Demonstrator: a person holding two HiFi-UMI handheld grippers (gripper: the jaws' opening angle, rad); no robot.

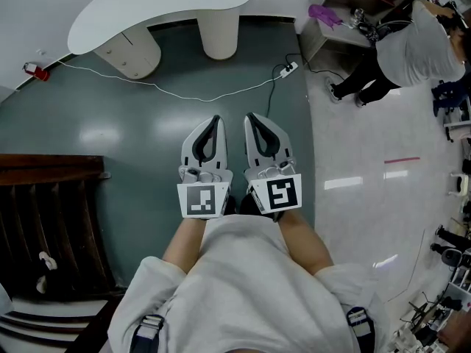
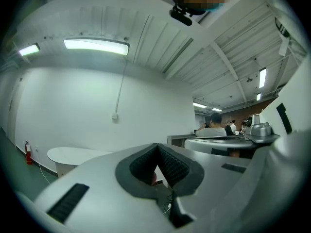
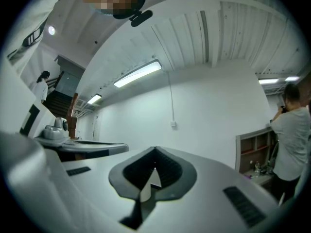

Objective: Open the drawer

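So, status: task not started. No drawer is touched or pulled out in any view.
Landmark: white table (image 1: 162,2), across the green floor (image 1: 132,131) from the person.
L gripper (image 1: 215,120): jaws pressed together, nothing btw the pads. It's held level, pointing toward the table and well short of it.
R gripper (image 1: 249,118): same story, jaws together and empty. It sits just beside the L one, aimed at the table's round pedestal (image 1: 219,35).
Drawer: can't pick it out for sure. Best guess is the rounded cabinet (image 1: 136,50) under the table's left end, which shows faint horizontal seams. Too small to call any handle.
Other candidate: shelf unit (image 1: 346,6) right of the table, where a bystander (image 1: 412,50) stands bent toward it. Only open shelves show there.
Btw grippers and table: white cable (image 1: 184,93) crosses the floor and ends at a power strip (image 1: 289,69) right of the pedestal.
Left of table: red extinguisher (image 1: 33,70) by the wall. Dark wooden stairs (image 1: 51,219) sit nearer the person, well apart from the table.
Done: nothing yet, judging by how things lie.
Left to do: all of it — close in on the table, find the drawer front, part one pair of jaws, take the handle, pull straight out.
Watch: the cable lies right on the path to the table, so prob. a trip or snag risk.
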